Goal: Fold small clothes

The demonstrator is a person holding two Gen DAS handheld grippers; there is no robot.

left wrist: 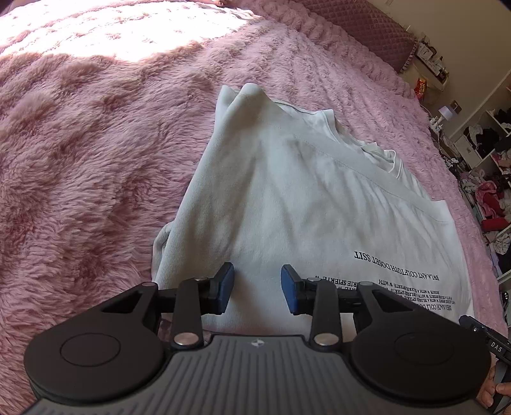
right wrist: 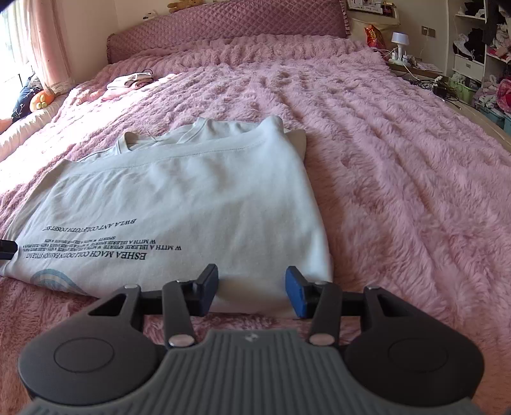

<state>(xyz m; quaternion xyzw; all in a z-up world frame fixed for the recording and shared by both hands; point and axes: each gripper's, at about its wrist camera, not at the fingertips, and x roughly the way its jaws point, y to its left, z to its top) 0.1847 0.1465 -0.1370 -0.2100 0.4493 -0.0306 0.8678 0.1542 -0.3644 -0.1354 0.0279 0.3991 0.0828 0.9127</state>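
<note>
A pale grey-white T-shirt [left wrist: 287, 191] with black printed text lies partly folded on the pink fluffy bedspread [left wrist: 80, 159], its sides turned in and its collar at the far end. My left gripper [left wrist: 258, 289] hovers over the shirt's near left part, open, with only cloth showing below the gap between the blue pads. In the right wrist view the same T-shirt [right wrist: 191, 198] lies ahead. My right gripper [right wrist: 252, 289] stands open over its near right corner, nothing pinched between the pads.
The bedspread [right wrist: 399, 191] spreads wide to the right and beyond the shirt. A quilted headboard [right wrist: 223, 28] stands at the far end, with small pink clothes [right wrist: 127, 81] near it. Cluttered shelves [right wrist: 479, 48] line the right wall. A person's hand [left wrist: 498, 389] shows at the lower right.
</note>
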